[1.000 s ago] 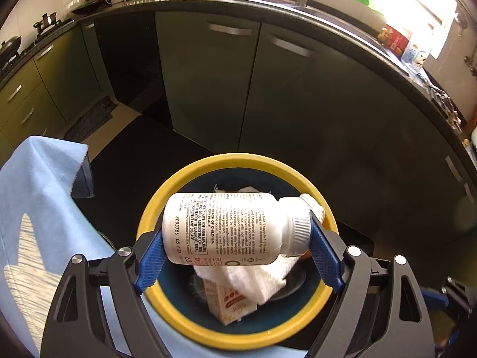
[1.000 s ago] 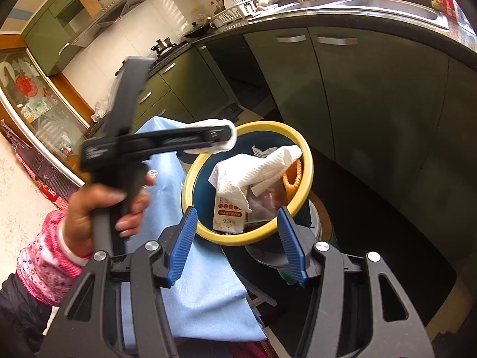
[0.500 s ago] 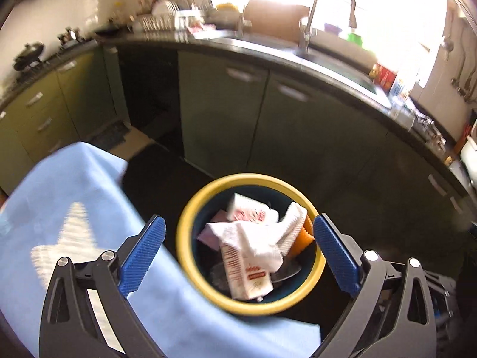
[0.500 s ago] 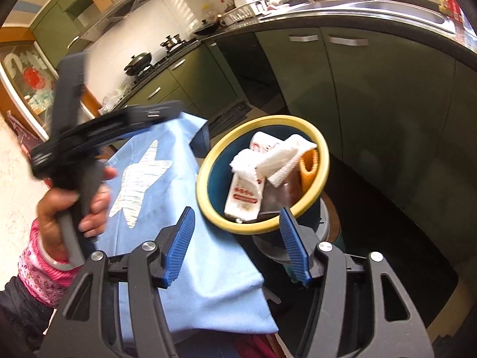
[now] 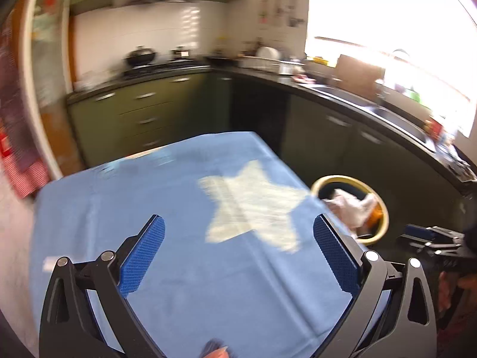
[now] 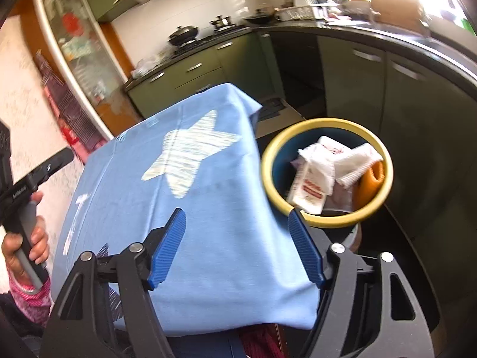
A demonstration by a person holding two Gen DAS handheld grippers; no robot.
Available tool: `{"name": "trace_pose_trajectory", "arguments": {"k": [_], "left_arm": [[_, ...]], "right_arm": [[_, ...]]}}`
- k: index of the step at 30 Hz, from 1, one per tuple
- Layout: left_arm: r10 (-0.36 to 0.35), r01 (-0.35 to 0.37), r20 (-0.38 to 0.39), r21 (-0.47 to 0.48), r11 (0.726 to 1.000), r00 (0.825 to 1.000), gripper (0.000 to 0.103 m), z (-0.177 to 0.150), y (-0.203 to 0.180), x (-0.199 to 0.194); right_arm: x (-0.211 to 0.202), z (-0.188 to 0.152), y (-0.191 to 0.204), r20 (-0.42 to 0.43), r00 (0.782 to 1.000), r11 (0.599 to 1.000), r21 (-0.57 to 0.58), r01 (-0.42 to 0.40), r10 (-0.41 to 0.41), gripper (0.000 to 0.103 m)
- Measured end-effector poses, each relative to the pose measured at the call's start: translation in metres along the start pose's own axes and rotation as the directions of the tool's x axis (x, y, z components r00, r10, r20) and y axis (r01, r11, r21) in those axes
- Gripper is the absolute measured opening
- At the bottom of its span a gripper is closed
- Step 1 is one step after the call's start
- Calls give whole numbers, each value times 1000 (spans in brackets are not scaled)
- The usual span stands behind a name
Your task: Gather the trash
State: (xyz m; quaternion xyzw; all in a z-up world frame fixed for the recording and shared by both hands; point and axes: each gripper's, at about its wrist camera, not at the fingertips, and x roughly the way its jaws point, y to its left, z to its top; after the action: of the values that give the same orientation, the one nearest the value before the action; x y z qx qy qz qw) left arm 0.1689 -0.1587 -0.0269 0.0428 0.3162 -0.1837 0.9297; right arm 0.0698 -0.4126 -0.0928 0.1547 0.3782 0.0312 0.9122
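A yellow-rimmed dark blue bin (image 6: 310, 132) stands beside the table on the right, holding a white tissue (image 6: 351, 162), a red-and-white carton (image 6: 308, 191) and something orange (image 6: 369, 182). The bin also shows in the left wrist view (image 5: 342, 179). My left gripper (image 5: 238, 253) is open and empty above the blue tablecloth (image 5: 184, 238). My right gripper (image 6: 238, 247) is open and empty over the cloth's near right edge, just left of the bin.
The table wears a light blue cloth with a pale star (image 6: 190, 155). Green kitchen cabinets (image 6: 372, 89) under a dark counter curve around behind. The left handle and hand (image 6: 23, 208) show at the far left of the right wrist view.
The left gripper let go of the white bottle over the bin, opened, and swung back left over the table. The right gripper pulled back a little from the bin.
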Motion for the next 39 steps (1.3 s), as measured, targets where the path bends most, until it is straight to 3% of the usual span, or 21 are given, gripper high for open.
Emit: {"name": "trace_pose_trajectory", "arguments": {"k": [4,6,7,14,19,28,39], "left_arm": [[106,-106,1,-43,993,994,98,-35,42,-35],[140,-140,-3,-65,988,990,98,-52,57,-53],[157,-156,5,-84,984,988,98,-59,66,-64],[198,-186,49,-187,965,979,98,-97,99,-133],[220,-201,67,-218,955,973,98,-112,105,-160],[236,-214,107,-180,960,966,98,-105,82,-182],[242,-222,132,-154,963,961,98,-95,69,-189]], "right_arm": [[-3,-4,29,17,1000,997,-73,19,-18,79],[-8,-7,40,34,999,995,-99,25,-21,94],[-11,-8,45,45,999,994,-110,28,-23,97],[-32,-23,80,99,993,974,-211,79,-59,96],[-47,-31,94,142,988,964,-245,101,-67,96],[-75,-40,99,206,972,956,-242,166,-116,96],[-85,-39,99,236,964,956,-235,175,-119,96]]}}
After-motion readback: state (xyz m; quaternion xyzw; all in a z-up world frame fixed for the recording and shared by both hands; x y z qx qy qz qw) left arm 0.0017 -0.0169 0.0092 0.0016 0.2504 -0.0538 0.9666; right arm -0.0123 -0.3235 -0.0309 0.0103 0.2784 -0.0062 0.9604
